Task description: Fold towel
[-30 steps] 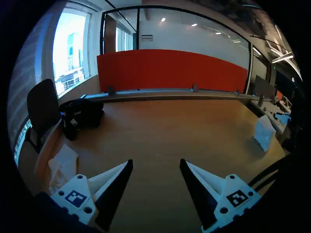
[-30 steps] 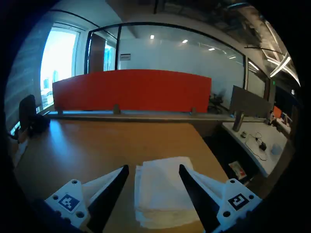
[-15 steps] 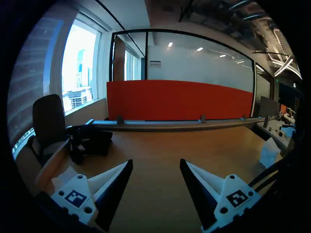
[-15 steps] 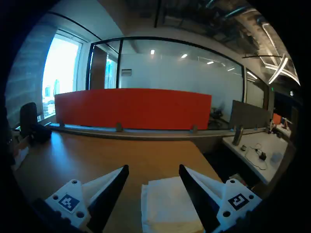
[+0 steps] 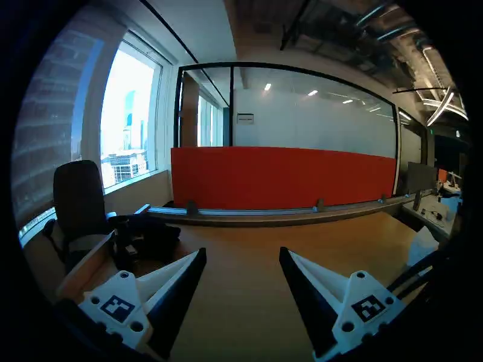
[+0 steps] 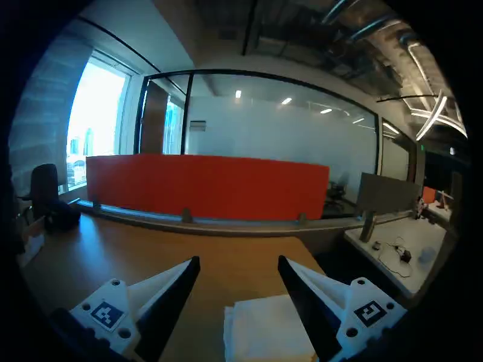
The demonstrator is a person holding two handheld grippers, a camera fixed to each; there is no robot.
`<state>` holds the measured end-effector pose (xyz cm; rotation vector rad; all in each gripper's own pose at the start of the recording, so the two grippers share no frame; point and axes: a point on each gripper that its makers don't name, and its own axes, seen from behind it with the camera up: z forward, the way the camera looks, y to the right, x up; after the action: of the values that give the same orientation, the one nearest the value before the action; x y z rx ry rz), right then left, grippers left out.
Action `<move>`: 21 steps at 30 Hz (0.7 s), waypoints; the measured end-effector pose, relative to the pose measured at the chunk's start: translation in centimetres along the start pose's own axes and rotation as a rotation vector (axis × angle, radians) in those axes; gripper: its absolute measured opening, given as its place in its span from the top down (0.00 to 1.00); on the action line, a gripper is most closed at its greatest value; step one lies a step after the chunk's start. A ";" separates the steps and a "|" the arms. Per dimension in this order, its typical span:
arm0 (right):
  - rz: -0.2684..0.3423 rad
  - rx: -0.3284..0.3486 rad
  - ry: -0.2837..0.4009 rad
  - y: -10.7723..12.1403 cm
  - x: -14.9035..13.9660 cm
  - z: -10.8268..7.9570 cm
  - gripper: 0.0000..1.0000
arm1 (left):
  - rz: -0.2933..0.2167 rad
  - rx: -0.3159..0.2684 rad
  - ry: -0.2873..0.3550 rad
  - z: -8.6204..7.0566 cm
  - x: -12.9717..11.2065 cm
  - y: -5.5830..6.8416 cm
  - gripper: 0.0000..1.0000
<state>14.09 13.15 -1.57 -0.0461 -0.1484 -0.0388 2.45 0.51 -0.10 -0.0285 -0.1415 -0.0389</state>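
A folded white towel stack point(image 6: 265, 329) lies on the wooden table point(image 6: 121, 259), low in the right gripper view, just below and between the tips of my right gripper point(image 6: 238, 265). That gripper is open and holds nothing. In the left gripper view my left gripper point(image 5: 241, 256) is also open and empty over the bare table top point(image 5: 253, 253). The white towel stack point(image 5: 422, 246) peeks in at the far right edge of that view.
A black bag point(image 5: 145, 238) and a dark office chair point(image 5: 78, 202) sit at the table's left end. A red divider panel point(image 5: 284, 178) runs along the far edge. A second desk point(image 6: 398, 241) with cables stands to the right, past the table's edge.
Both views have tilted upward: the table and the towel stack have slid lower in the frames and more ceiling shows. Both grippers stay open.
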 end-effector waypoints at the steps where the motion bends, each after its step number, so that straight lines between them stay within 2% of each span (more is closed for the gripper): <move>1: 0.001 0.002 0.007 -0.3 0.2 0.1 0.00 | -0.001 -0.002 0.003 0.1 0.1 0.0 0.11; 9: 0.017 0.032 0.047 -4.0 2.2 0.6 0.00 | 0.011 -0.020 0.028 0.6 1.0 0.4 0.11; 21: 0.029 0.088 0.109 -10.5 4.9 1.2 0.00 | -0.029 -0.033 0.049 0.8 1.9 0.6 0.11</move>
<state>18.26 2.58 0.79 0.0415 -0.0403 -0.0053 4.20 1.02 0.94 -0.0588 -0.0921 -0.0705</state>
